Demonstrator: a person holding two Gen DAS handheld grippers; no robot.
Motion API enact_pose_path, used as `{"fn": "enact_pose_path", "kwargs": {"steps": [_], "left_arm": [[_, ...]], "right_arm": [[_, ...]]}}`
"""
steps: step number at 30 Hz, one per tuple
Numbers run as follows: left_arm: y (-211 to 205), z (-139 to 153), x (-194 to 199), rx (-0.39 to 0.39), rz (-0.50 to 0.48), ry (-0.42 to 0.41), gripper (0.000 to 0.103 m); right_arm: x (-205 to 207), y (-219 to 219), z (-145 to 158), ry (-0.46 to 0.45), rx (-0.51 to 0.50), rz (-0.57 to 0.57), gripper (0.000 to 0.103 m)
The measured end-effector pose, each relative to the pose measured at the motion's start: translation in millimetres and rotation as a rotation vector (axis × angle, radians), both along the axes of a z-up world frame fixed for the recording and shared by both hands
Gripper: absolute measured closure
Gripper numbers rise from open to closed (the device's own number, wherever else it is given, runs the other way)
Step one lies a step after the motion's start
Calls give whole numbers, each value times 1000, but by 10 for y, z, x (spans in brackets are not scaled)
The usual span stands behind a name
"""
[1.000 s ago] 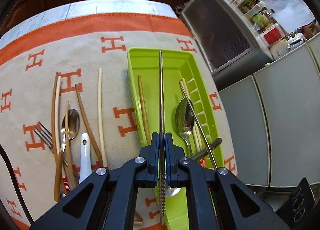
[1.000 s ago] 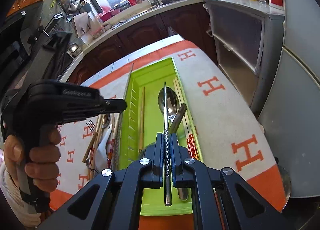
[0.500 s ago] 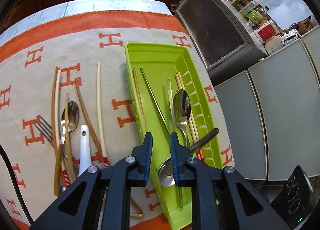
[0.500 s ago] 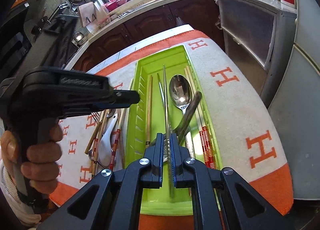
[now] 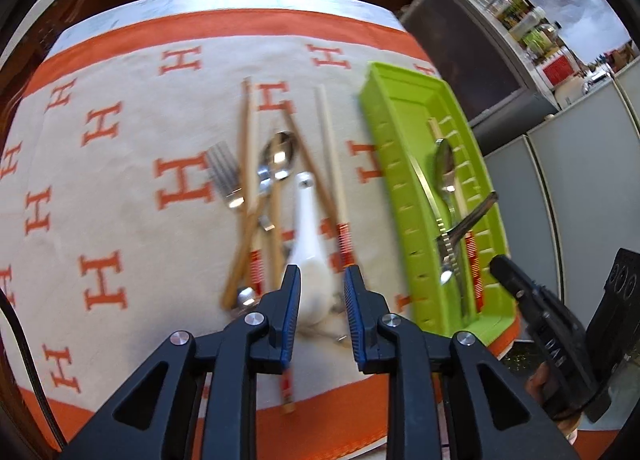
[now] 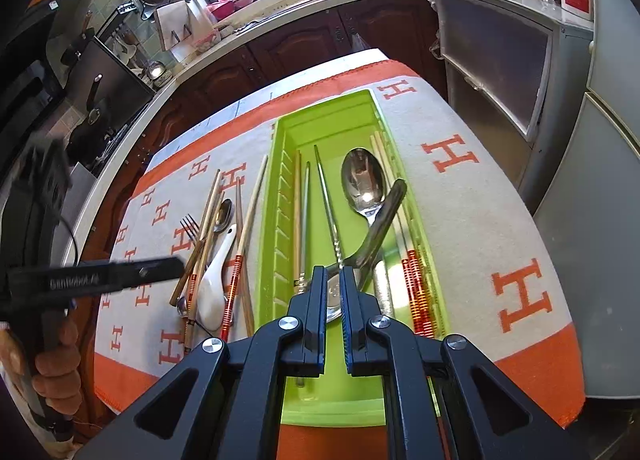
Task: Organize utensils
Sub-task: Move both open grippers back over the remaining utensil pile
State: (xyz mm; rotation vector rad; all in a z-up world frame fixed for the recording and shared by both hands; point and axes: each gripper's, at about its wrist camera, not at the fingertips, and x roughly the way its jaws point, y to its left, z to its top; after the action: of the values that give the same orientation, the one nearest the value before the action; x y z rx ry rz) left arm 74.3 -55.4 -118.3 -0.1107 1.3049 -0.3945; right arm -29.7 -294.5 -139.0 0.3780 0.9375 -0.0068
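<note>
A green tray [image 6: 404, 180] [image 5: 384, 108] holds two metal chopsticks [image 6: 326, 200], a wooden chopstick [image 6: 297, 212], a steel spoon [image 6: 362, 180], a dark-handled utensil [image 6: 380, 228] and red-banded chopsticks [image 6: 416, 292]. On the cloth left of the tray lie a white ceramic spoon [image 5: 310, 244], a fork [image 5: 224, 176], a steel spoon [image 5: 278, 156] and several wooden chopsticks [image 5: 330, 156]. My left gripper [image 5: 322, 280] is open and empty over the white spoon. My right gripper [image 6: 331, 276] is open and empty over the tray's near end.
An orange and beige cloth with H marks [image 5: 120, 180] covers the table. Grey cabinets [image 6: 580, 140] stand right of the table, dark wood cabinets [image 6: 300, 44] behind it. The left gripper and hand [image 6: 44, 300] show at the left of the right wrist view.
Both grippers let go of their metal chopsticks, which now lie in the tray. My left gripper moved left from over the tray to over the loose utensils and opened wider.
</note>
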Motion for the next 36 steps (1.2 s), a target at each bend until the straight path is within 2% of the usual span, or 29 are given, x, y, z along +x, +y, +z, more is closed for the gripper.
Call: {"fn": "enact_pose_path", "kwargs": {"steps": [7, 15, 21, 24, 28, 36], "left_arm": [[703, -171, -129, 2, 137, 40, 82], [1100, -359, -229, -5, 211, 73, 82], [1075, -335, -211, -31, 174, 54, 81], [949, -312, -139, -36, 139, 39, 76], [788, -318, -26, -40, 82, 11, 63], [531, -448, 269, -10, 10, -32, 63]], "right_arm": [[44, 167, 7, 6, 11, 42, 97], [157, 473, 25, 19, 16, 120, 97], [237, 756, 41, 33, 5, 183, 97], [279, 866, 50, 40, 3, 203, 97], [333, 992, 56, 49, 5, 222, 97], [400, 1058, 5, 64, 14, 241, 97]]}}
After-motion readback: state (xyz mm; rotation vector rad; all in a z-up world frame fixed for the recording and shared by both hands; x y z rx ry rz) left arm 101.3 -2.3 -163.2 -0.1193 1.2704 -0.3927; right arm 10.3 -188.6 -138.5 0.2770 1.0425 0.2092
